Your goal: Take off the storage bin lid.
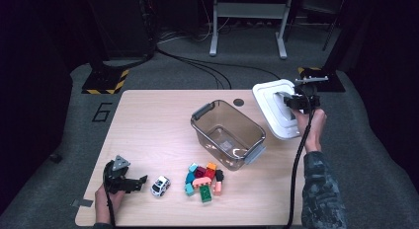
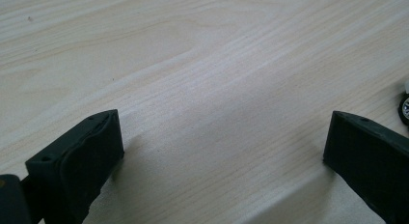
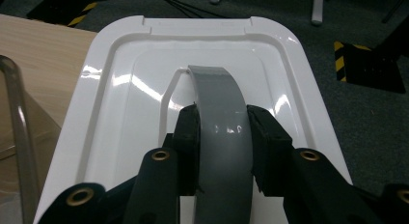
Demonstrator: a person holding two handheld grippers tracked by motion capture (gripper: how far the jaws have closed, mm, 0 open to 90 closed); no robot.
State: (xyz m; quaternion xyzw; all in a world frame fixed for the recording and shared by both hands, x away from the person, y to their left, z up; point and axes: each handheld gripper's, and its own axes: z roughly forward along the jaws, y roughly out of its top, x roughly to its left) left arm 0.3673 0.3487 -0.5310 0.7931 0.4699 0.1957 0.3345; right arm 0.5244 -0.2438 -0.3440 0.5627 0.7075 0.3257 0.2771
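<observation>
A white box lid (image 1: 271,101) is held tilted off the table's far right corner. My right gripper (image 1: 290,101) is shut on its grey handle (image 3: 219,103), the pads pressing both sides of the handle; the right gripper (image 3: 222,132) looks across the lid (image 3: 120,103). A clear plastic box (image 1: 202,114) with grey latches stands empty mid-table, just left of the lid. My left gripper (image 1: 140,182) rests low at the table's front left, open, with bare wood between the jaws of the left gripper (image 2: 222,151). A small white toy car (image 1: 160,185) sits just to its right.
A pile of several coloured bricks (image 1: 203,179) lies in front of the clear box. The toy car's wheel (image 2: 404,108) peeks in at the edge of the left gripper view. The box rim (image 3: 14,113) stands close beside the lid. Cables and floor lie beyond the table.
</observation>
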